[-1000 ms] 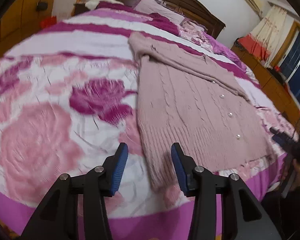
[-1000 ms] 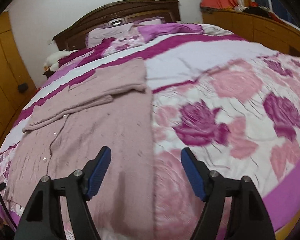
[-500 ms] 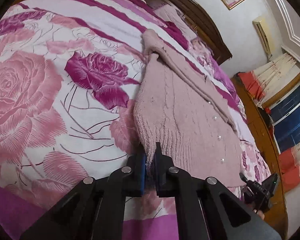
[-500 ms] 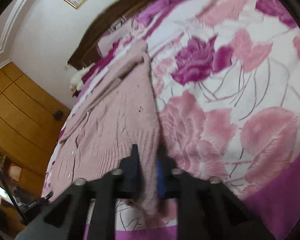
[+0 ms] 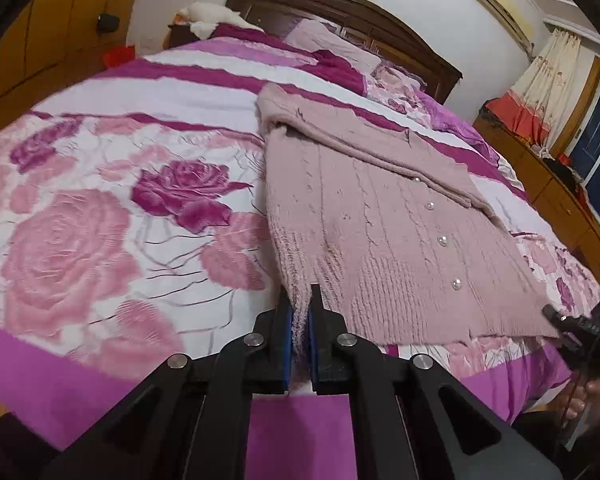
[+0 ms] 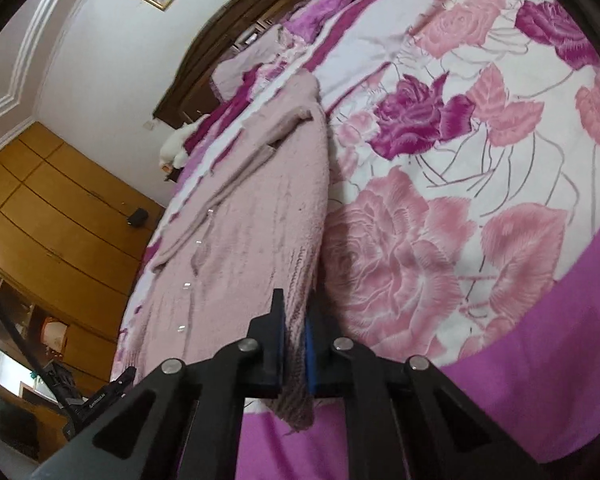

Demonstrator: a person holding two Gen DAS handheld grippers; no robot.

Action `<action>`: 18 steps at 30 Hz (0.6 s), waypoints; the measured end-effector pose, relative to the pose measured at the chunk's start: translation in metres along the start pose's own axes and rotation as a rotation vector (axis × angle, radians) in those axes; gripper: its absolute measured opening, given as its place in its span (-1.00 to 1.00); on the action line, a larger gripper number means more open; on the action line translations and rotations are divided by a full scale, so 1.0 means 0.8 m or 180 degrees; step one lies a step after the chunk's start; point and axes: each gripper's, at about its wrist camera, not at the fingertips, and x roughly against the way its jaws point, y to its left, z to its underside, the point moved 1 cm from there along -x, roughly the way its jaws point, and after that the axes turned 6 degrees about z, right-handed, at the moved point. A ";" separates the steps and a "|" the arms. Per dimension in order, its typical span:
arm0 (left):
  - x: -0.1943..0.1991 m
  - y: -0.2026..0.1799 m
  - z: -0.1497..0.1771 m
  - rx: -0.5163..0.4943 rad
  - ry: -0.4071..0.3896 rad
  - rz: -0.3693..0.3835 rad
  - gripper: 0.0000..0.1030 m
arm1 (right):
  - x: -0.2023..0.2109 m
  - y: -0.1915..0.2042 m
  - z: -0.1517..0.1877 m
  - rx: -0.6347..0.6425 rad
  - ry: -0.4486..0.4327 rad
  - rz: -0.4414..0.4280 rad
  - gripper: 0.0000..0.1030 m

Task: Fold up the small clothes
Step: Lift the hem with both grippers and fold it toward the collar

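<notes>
1. Left wrist view: the left gripper (image 5: 299,322) is clamped on the ribbed hem corner of the pink knit cardigan (image 5: 372,216), which lies at frame centre on the floral bedspread (image 5: 100,200), sleeves already folded across.
2. Right wrist view: the right gripper (image 6: 293,330) pinches the other hem corner, at lower centre; folding the body up evidently remains.

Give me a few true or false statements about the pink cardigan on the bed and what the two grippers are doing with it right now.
1. The left gripper has its jaws shut on the cardigan hem. True.
2. The right gripper hangs open above the bedspread. False: it is shut on the cardigan's hem corner.
3. A sleeve lies folded across the cardigan's front. True.
4. The cardigan closes with a zipper. False: pearl-like buttons run down it.
5. The bedspread is plain white. False: it carries pink and magenta roses.
</notes>
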 end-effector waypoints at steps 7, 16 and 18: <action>0.045 -0.002 0.009 0.0004 -0.0080 0.0167 -1.00 | 0.047 0.004 -0.002 0.0049 -0.0202 -0.0014 -0.86; 0.094 0.007 0.032 0.0128 -0.0048 0.0293 -1.00 | 0.095 0.007 0.018 0.0133 -0.0244 -0.0061 -0.86; 0.104 0.012 0.037 0.0188 -0.0050 0.0322 -1.00 | 0.108 0.004 0.025 0.0123 -0.0243 -0.0079 -0.86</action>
